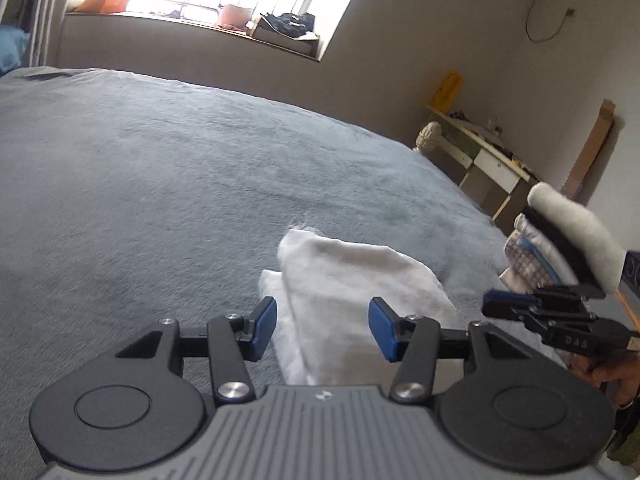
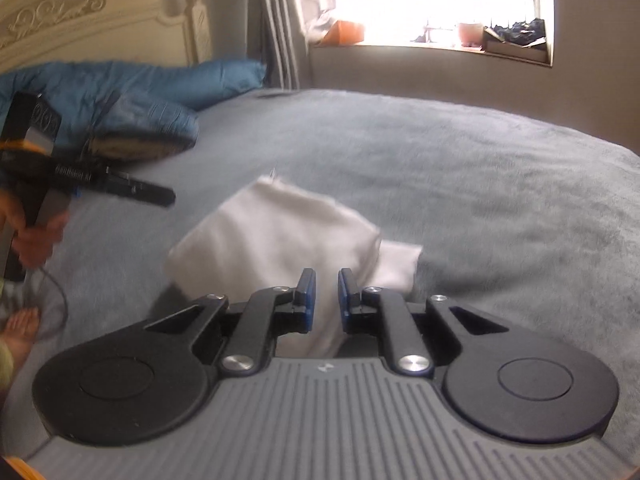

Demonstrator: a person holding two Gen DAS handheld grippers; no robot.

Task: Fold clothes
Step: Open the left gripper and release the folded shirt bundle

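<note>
A white cloth [image 1: 360, 280] lies partly folded on the grey bedspread [image 1: 160, 180], with one layer lapped over another. My left gripper [image 1: 324, 328] hovers over its near end, open, with nothing between the blue pads [image 1: 266, 326]. My right gripper [image 1: 490, 306] comes in from the right, beside the cloth's right edge. In the right wrist view the right gripper [image 2: 326, 300] has its jaws only a narrow gap apart. The white cloth [image 2: 280, 236] shows in and below that gap, blurred. Whether the cloth is pinched I cannot tell. The left gripper [image 2: 160, 198] is at the far left, held by a hand [image 2: 38, 236].
A stack of folded clothes [image 1: 552, 248] sits at the bed's right edge. Blue pillows [image 2: 132, 96] and a carved headboard [image 2: 80, 20] lie at the head end. A desk [image 1: 480, 152] stands by the wall. A bare foot [image 2: 22, 332] rests near the bed's edge.
</note>
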